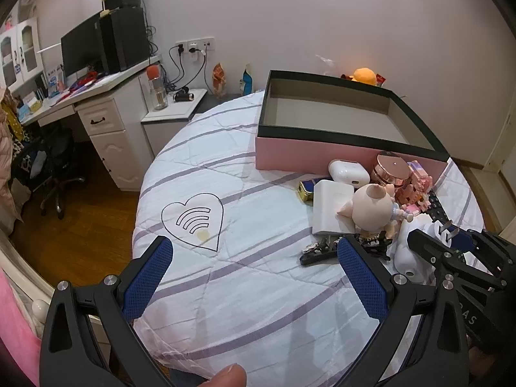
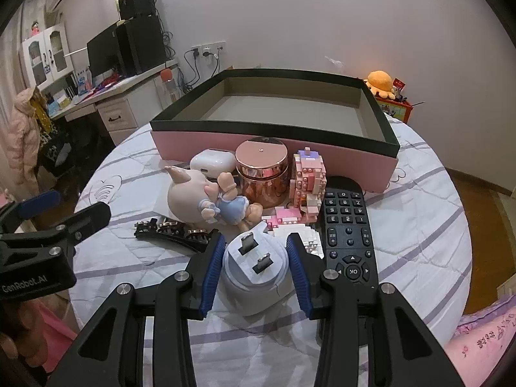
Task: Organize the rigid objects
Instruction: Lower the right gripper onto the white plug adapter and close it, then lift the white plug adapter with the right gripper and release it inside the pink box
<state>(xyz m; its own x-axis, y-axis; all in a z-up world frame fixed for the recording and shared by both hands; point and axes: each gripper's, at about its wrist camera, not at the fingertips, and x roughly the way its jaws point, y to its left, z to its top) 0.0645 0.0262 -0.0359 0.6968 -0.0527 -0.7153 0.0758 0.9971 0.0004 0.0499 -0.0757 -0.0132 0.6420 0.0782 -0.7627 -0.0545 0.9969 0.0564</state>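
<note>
**Right tool clamped on white plug adapter; left tool spread and unloaded**

My right gripper (image 2: 254, 248) has its blue pads (image 2: 298, 274) pressed against both sides of the white plug adapter (image 2: 254, 267), prongs facing up, at lower centre of the right wrist view. My left gripper (image 1: 254, 258) stands wide apart over the striped quilt (image 1: 258, 290), gripping nothing. The pink box (image 2: 274, 148) sits at frame centre. In front of it: pig figurine (image 2: 193, 200), rose-gold jar (image 2: 262, 169), earbud case (image 2: 211, 161), brick model (image 2: 308, 177), remote control (image 2: 350, 235).
</note>
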